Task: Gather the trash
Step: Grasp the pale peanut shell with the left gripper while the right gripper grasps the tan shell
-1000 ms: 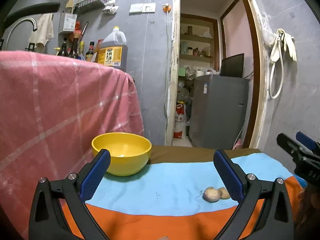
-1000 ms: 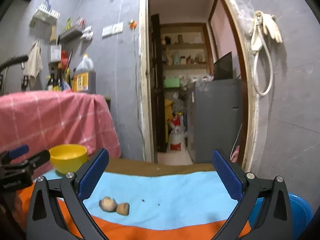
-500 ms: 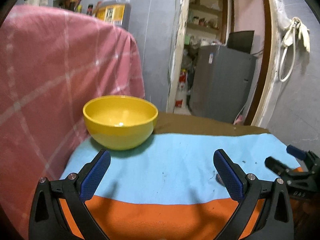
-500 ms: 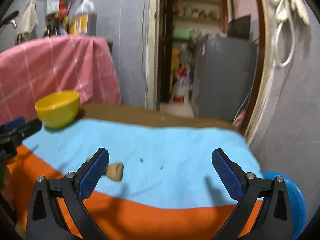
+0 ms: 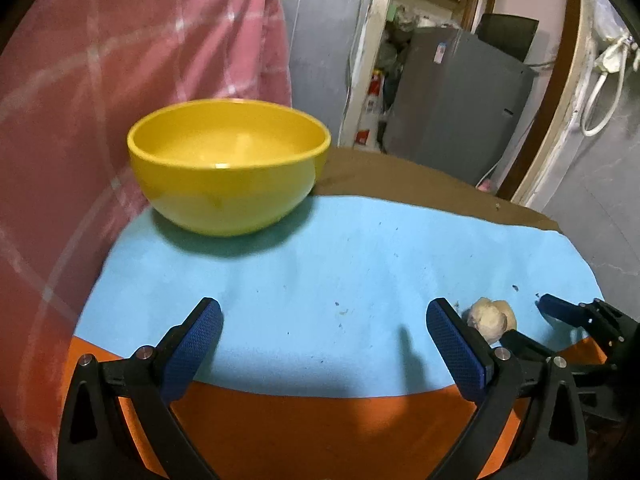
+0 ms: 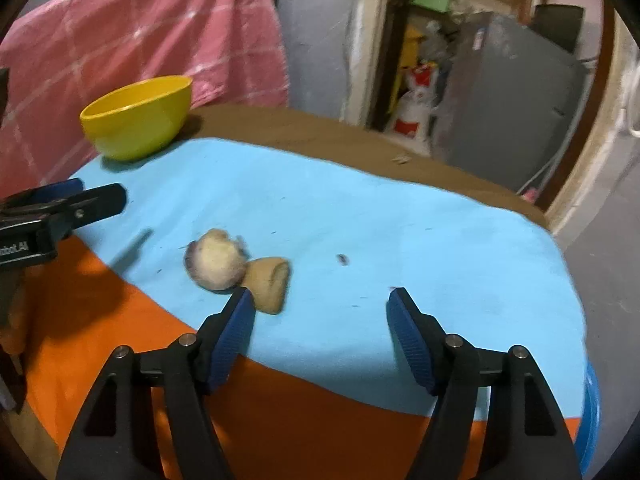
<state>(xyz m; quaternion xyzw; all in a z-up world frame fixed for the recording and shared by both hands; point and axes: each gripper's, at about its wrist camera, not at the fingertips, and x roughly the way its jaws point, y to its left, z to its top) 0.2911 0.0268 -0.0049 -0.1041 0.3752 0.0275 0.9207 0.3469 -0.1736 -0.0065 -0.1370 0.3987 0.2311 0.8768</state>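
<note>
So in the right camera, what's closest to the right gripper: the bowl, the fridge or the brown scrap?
From the right gripper:
1. Brown scrap, touching or nearly touching its left fingertip.
2. Bowl, far left on the table.
3. Fridge, beyond the doorway.

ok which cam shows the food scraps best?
Right wrist: both food scraps lie apart from the tools, nearly whole, on the blue cloth. Left wrist shows them small, partly hidden behind the left tool's finger.
</note>
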